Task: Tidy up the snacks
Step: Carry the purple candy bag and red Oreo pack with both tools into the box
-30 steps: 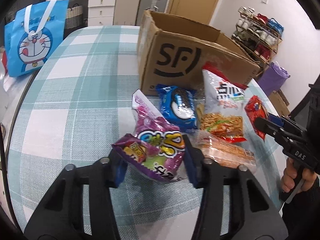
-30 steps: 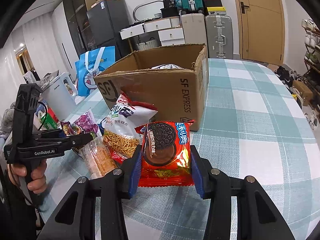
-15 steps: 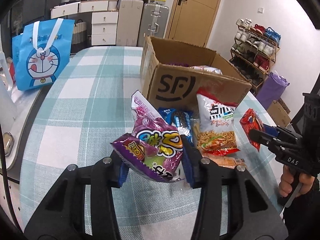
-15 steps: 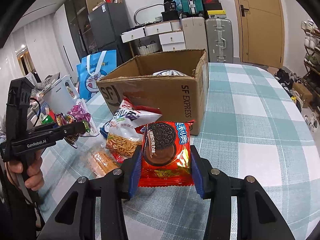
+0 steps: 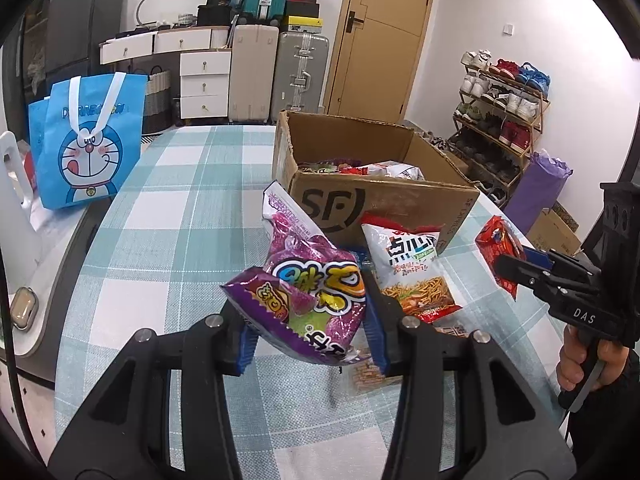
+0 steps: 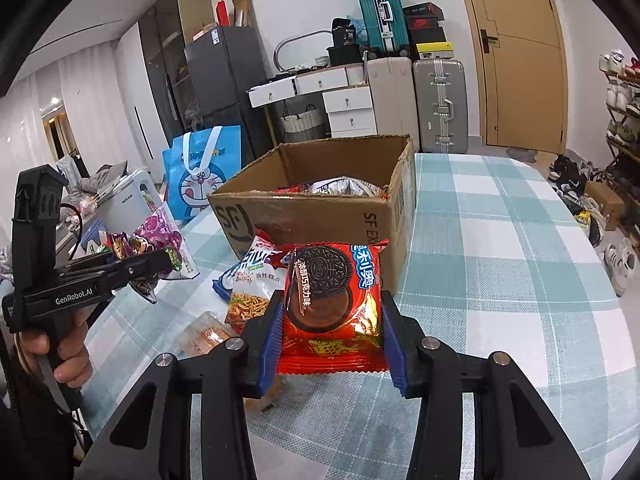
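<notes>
Left gripper (image 5: pixel 308 328) is clamping a purple snack bag (image 5: pixel 310 298), holding it clear above the checked tablecloth (image 5: pixel 160 208). Right gripper (image 6: pixel 330 334) is squeezing a red Oreo pack (image 6: pixel 332 304) upright between its blue pads. Noodle-snack bag (image 5: pixel 412 276) and clear cracker pack (image 6: pixel 204 334) are lying on the cloth between both grippers. Open SF cardboard box (image 6: pixel 312 208) is sitting just behind, snacks showing inside. Blue Doraemon tote (image 5: pixel 90 140) is standing off the table's far edge.
</notes>
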The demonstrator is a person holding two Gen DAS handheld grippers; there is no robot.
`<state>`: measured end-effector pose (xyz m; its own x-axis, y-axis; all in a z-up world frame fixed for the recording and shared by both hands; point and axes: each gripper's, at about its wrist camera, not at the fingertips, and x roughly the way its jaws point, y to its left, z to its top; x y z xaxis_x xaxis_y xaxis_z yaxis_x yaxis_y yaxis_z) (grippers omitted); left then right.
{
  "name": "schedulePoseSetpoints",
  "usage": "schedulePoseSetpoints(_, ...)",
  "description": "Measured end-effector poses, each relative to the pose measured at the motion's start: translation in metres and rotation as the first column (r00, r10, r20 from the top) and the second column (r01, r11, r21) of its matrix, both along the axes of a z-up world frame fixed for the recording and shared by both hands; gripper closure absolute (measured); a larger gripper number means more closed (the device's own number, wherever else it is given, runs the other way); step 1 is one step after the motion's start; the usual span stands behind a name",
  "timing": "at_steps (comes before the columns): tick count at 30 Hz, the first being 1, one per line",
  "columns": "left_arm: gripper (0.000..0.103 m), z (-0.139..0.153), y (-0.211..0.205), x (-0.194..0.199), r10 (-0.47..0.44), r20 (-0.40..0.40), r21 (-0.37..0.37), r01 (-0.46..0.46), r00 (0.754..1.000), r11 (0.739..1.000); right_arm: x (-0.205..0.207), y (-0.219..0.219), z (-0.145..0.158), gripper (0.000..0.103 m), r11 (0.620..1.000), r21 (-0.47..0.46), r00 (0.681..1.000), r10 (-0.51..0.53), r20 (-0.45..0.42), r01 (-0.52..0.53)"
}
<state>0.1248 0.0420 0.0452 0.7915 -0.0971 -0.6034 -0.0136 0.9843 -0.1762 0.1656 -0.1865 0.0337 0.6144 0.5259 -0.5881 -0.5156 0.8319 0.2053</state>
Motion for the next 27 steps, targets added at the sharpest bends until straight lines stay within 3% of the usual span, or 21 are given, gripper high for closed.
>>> schedulePoseSetpoints(27, 0.062, 0.024, -0.021, -0.005, 0.007, 0.064, 0.080, -0.013, 0.998, 0.997, -0.002, -0.006, 0.019, 0.058, 0.999, 0.052, 0.999, -0.006, 0.040, 0.004)
